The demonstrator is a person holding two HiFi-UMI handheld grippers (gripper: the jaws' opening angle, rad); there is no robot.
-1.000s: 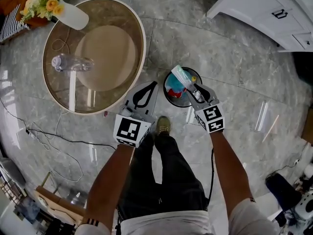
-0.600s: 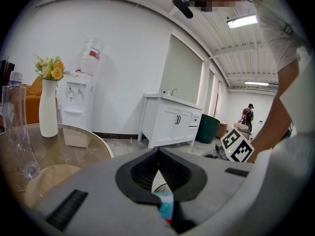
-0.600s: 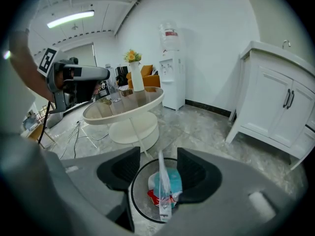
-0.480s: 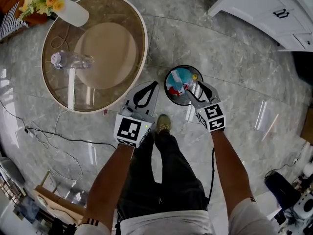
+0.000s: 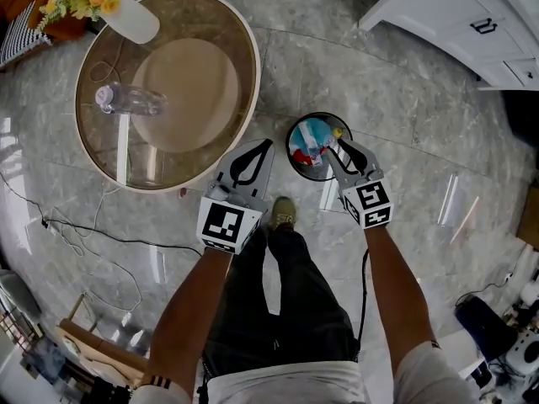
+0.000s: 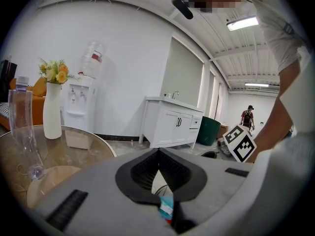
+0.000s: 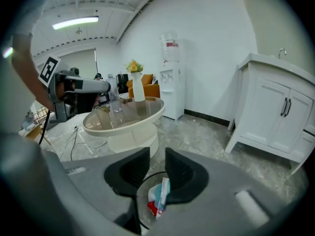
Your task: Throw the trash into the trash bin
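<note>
Nearest in, the left gripper (image 5: 264,147) is held level beside the right one, its jaws clenched tip to tip with nothing caught between them. In its own view (image 6: 158,152) only floor and a sliver of blue wrapper are seen through the slit below the tips.

At three o'clock from it, the right gripper (image 5: 338,147) is tilted down over the near rim of the trash bin (image 5: 290,144). Its jaws are parted and closing, and nothing is pinched. In the right gripper view (image 7: 157,155) the gap is bare between the pads, and the trash (image 7: 158,198) is seen well below it, inside the bin (image 7: 149,177).

The trash (image 5: 310,141), a blue, white and red packet, is lying in the bin, at about ten o'clock from the right jaws and apart from them.

Further out, at eleven o'clock from the left gripper, a round glass table (image 5: 249,66) is seen, with a clear bottle (image 5: 126,99) and a white vase (image 5: 130,19) of flowers on it. At two o'clock, farthest off, a white cabinet (image 5: 446,11) is made out.
</note>
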